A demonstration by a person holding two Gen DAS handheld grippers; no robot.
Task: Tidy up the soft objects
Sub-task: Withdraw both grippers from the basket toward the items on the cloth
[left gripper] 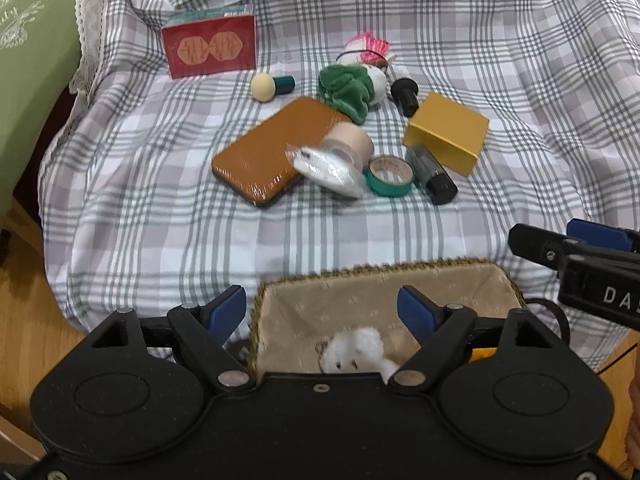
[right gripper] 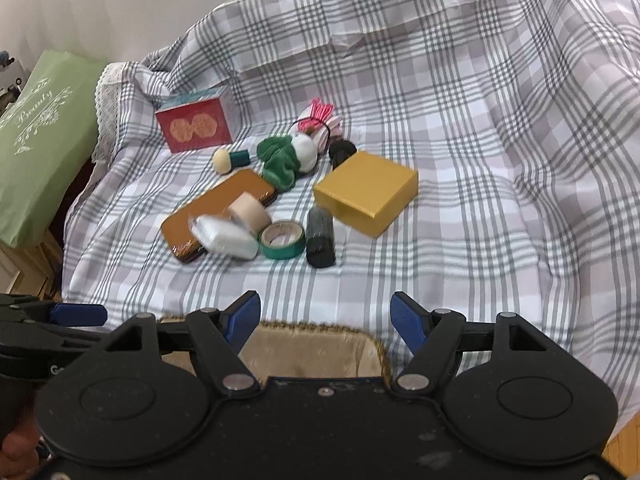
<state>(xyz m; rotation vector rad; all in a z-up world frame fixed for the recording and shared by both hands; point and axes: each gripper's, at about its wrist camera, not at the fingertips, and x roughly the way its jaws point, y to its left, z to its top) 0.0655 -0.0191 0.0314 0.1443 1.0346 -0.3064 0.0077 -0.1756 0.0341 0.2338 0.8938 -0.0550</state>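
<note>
A cloth-lined basket sits at the near edge of the plaid-covered surface; a white plush toy lies inside it. My left gripper is open and empty just above the basket. My right gripper is open and empty over the basket's right part; it also shows in the left wrist view. Farther off lie a green plush scrunchie, a white soft ball, a pink-and-white fabric item and a white wrapped pad.
Also on the cloth are an orange case, a yellow box, a red box, tape rolls, a dark cylinder and a sponge applicator. A green bag stands at the left. Wooden floor lies below.
</note>
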